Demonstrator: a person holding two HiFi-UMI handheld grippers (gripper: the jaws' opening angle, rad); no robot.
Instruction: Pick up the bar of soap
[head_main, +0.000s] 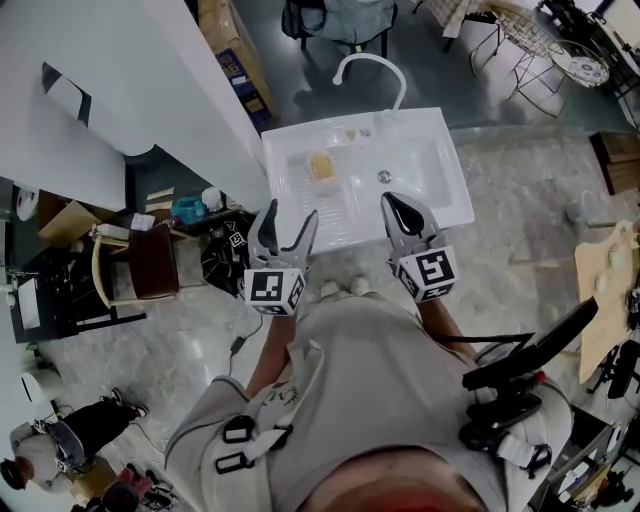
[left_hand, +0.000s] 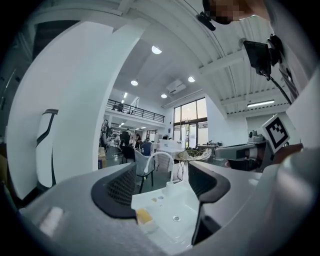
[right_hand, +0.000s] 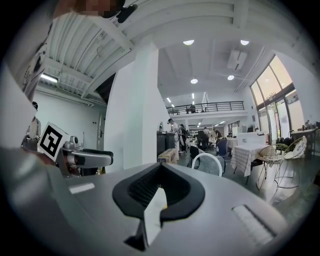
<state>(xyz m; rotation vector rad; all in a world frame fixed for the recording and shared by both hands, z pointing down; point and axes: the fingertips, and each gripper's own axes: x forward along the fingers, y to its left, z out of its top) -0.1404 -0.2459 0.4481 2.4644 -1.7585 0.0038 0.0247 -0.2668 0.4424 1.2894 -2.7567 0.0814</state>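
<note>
A yellow bar of soap (head_main: 320, 165) lies on the left part of the white sink (head_main: 455, 170), left of the drain (head_main: 384, 177). My left gripper (head_main: 291, 215) hangs open over the sink's near left edge, short of the soap. In the left gripper view the soap (left_hand: 144, 216) shows low between the spread jaws of the left gripper (left_hand: 165, 192), with nothing gripped. My right gripper (head_main: 397, 205) is shut and empty at the sink's near edge, right of the drain. In the right gripper view the right gripper (right_hand: 159, 200) has its jaws together, with only a white sliver showing between them.
A curved white faucet (head_main: 370, 70) rises at the sink's far side. A white pillar (head_main: 150, 90) stands to the left, with a brown chair (head_main: 150, 260) and clutter below it. Wire chairs (head_main: 545, 45) stand at the far right, and a black stand (head_main: 520, 370) is close on my right.
</note>
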